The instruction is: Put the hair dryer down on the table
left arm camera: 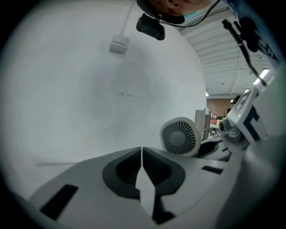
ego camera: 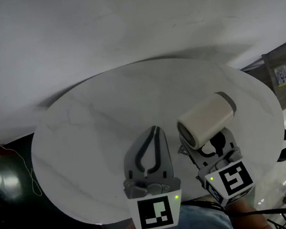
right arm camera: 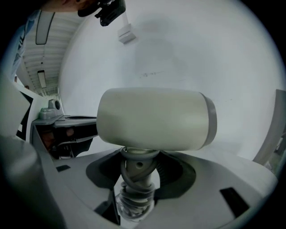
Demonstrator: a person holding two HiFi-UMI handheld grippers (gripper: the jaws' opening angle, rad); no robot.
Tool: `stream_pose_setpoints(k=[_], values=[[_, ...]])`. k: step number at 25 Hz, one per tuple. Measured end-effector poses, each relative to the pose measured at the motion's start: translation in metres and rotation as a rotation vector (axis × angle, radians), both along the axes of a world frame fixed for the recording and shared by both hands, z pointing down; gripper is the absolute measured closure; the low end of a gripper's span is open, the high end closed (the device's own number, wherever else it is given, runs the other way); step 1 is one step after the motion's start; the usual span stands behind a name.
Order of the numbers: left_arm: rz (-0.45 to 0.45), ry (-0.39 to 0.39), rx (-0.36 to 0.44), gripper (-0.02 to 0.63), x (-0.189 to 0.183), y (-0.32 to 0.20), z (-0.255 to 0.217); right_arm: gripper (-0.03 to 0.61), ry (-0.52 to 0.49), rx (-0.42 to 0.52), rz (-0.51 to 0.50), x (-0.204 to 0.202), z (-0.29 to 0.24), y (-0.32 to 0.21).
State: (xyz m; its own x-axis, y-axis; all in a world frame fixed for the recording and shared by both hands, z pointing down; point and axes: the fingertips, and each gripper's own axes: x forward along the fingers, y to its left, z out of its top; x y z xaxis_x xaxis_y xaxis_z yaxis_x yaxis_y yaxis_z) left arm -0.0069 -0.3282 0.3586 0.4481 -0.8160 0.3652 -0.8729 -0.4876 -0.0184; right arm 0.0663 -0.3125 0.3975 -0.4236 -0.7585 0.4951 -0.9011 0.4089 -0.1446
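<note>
The right gripper (ego camera: pixel 215 146) was clamped on the hair dryer (ego camera: pixel 207 119), its jaws closed around the folded handle, where a cable lay coiled round the handle (right arm camera: pixel 134 188). The cream barrel sat crosswise on top of the jaws, grey-banded end pointing right and away. It was held over the near right part of the round white marbled table (ego camera: pixel 81 138); whether any part of it touched the tabletop could not be told.

Just to its left, the left gripper (ego camera: pixel 155 132) was closed on nothing, its two jaws meeting along a thin seam. From the left gripper view the dryer's round rear grille (left arm camera: pixel 180 137) showed close on the right, with the other gripper's marker cube (left arm camera: pixel 249 120) beyond it.

The tabletop ahead of both tools was bare. Beyond it stood a plain white wall (ego camera: pixel 126 21). A thin cord (ego camera: pixel 25 165) hung in the dark space left of the table, and a dark cabinet (ego camera: pixel 285 67) with a label stood at the right.
</note>
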Motion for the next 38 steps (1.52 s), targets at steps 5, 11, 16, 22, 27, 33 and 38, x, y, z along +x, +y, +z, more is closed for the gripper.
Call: stream_pose_setpoints(k=[5, 11, 16, 22, 27, 33, 38], values=[[-0.012, 0.002, -0.028, 0.6, 0.001, -0.008, 0.011, 0.357, -0.004, -0.008, -0.014, -0.001, 0.008, -0.01], [-0.048, 0.023, -0.059, 0.6, -0.003, -0.014, 0.021, 0.357, 0.004, -0.044, -0.023, -0.002, 0.02, -0.018], [-0.072, 0.042, -0.088, 0.6, -0.01, -0.016, 0.028, 0.357, 0.01, -0.09, -0.033, -0.006, 0.031, -0.025], [-0.112, 0.059, -0.123, 0.6, -0.024, -0.021, 0.039, 0.357, 0.022, -0.146, -0.039, -0.013, 0.046, -0.034], [-0.129, 0.075, -0.133, 0.6, -0.031, -0.029, 0.046, 0.357, 0.016, -0.211, -0.041, -0.019, 0.06, -0.042], [-0.139, 0.085, -0.155, 0.6, -0.036, -0.037, 0.057, 0.356, 0.04, -0.272, -0.04, -0.02, 0.077, -0.048], [-0.167, 0.092, -0.176, 0.6, -0.044, -0.041, 0.065, 0.356, 0.048, -0.314, -0.041, -0.023, 0.09, -0.053]])
